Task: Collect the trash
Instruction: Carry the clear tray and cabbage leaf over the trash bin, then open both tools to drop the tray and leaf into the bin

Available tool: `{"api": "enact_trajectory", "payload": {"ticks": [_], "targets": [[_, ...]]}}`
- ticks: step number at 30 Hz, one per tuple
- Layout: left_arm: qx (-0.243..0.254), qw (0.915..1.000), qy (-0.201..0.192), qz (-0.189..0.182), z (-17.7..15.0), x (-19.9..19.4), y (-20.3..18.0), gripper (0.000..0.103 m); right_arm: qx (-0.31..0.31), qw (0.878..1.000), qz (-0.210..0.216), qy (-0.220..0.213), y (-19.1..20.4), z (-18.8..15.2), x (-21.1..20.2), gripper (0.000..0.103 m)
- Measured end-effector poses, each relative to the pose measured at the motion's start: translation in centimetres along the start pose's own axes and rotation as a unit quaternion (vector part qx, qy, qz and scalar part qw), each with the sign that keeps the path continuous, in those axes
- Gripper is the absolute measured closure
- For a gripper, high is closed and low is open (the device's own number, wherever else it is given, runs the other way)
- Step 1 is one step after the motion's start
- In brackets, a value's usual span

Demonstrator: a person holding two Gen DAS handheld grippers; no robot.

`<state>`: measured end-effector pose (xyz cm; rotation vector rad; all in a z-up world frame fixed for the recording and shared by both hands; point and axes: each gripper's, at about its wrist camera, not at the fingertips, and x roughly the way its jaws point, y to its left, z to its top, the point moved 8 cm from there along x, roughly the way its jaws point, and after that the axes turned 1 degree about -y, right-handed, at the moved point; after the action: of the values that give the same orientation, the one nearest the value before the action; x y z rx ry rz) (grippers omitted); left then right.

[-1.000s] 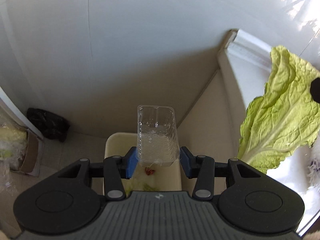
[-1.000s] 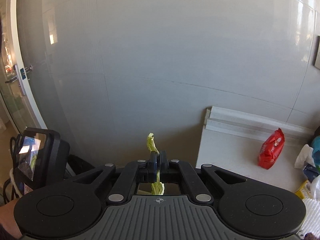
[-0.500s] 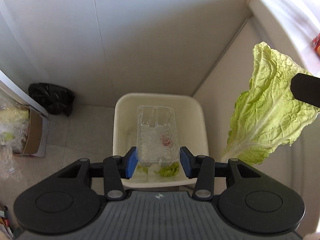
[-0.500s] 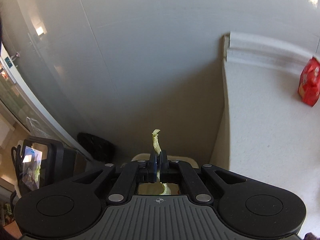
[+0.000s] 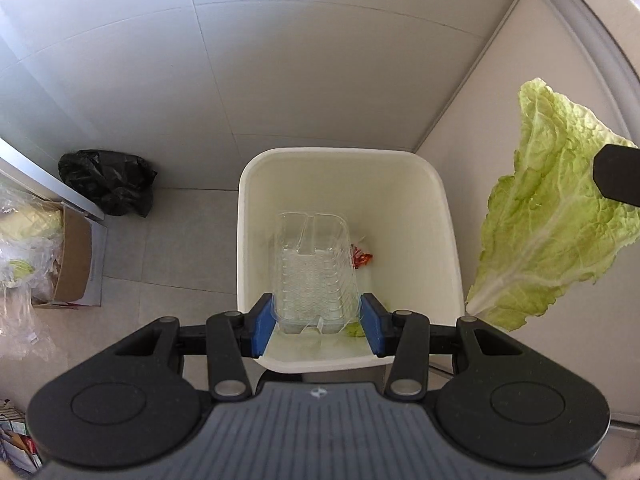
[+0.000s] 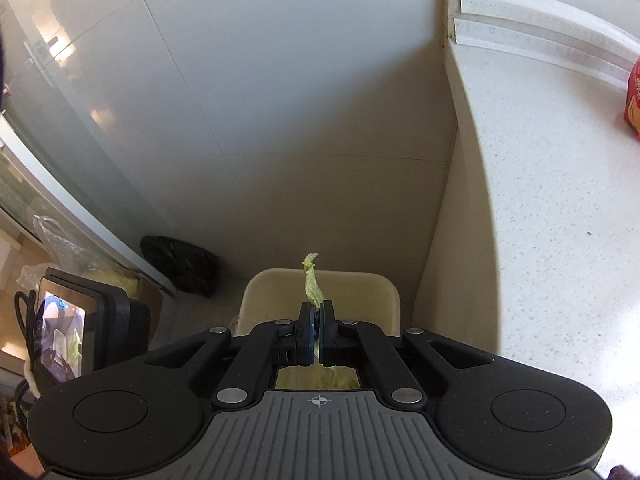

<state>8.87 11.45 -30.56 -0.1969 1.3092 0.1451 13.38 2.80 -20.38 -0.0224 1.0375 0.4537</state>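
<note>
Trash bin (image 5: pixel 448 240) below left gripper (image 5: pixel 316 322) bears no legible label.

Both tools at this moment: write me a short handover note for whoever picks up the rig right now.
Left tool: shut on a clear plastic tray, held over the open white bin.
Right tool: shut on a cabbage leaf, hanging beside the bin's right rim, not yet over it.
Done: some scraps, red and green, already lie in the bin.
Left: release the tray into the bin, bring the leaf over it and drop it. A red packet sits on the counter.
</note>
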Motion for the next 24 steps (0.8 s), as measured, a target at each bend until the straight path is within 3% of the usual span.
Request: {"api": "enact_trajectory", "payload": {"ticks": [3,4,6,8,11,24], "targets": [[0.000,1.0000,0.002,0.000,0.1,0.1,0.1,0.059,0.006,1.000,0.004,0.006,0.2,-0.3,0.4,0.101],[0.002,1.0000,0.003,0.000,0.1,0.2,0.1,0.056,0.011,1.000,0.006,0.008,0.1,-0.3,0.6,0.093],[0.007,0.9999,0.008,0.001,-0.1,0.2,-0.1,0.038,0.026,1.000,0.006,0.013,-0.5,0.1,1.1,0.087],[0.012,0.9999,0.005,0.003,-0.2,0.1,-0.4,0.036,0.038,0.999,0.007,0.016,-0.4,-0.1,1.2,0.076],[0.016,0.9998,0.008,0.003,-0.3,0.1,-0.5,0.034,0.034,0.999,0.011,0.015,-0.6,0.1,1.3,0.069],[0.021,0.9998,0.006,-0.004,-0.2,-0.3,-0.8,0.026,0.031,0.999,0.016,0.002,-0.4,-0.2,0.3,0.068]]}}
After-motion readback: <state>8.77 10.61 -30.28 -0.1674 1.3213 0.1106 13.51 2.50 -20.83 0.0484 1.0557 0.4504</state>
